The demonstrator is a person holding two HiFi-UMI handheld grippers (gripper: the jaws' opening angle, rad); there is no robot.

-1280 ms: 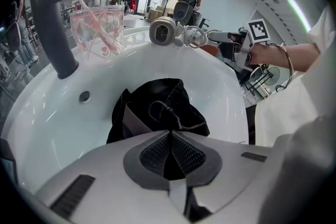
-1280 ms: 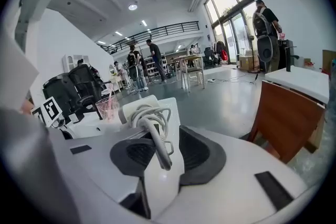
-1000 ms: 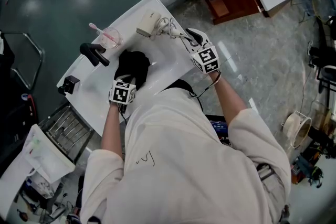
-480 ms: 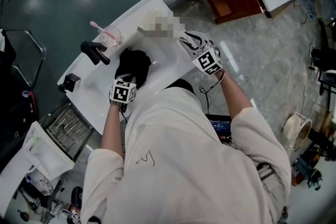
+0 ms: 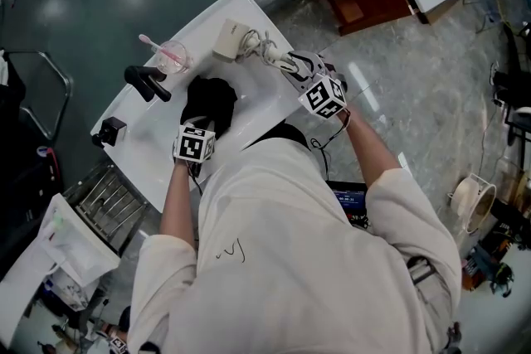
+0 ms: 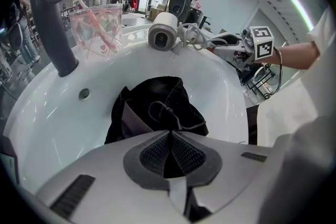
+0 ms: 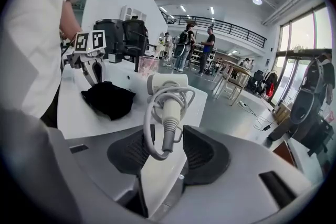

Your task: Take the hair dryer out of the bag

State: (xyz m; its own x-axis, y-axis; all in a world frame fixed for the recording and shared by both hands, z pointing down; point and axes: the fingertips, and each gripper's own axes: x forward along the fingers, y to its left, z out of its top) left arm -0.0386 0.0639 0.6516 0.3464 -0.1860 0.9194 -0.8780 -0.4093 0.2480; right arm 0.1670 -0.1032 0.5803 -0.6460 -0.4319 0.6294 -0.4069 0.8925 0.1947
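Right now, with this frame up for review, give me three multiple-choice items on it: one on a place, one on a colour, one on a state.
1. Where does the hair dryer lie?
A on the floor
B under the faucet
C on the white counter, past the basin

2. What colour is the toothbrush in the clear cup?
A pink
B blue
C green

3. How does the left tool stand?
A wide open and empty
B shut on the black bag
C shut on the cup

Key:
1 C: the left gripper view shows it on the counter beyond the basin.
2 A: its handle shows pink above and through the cup.
3 B: its pads meet with black fabric pinched between them.
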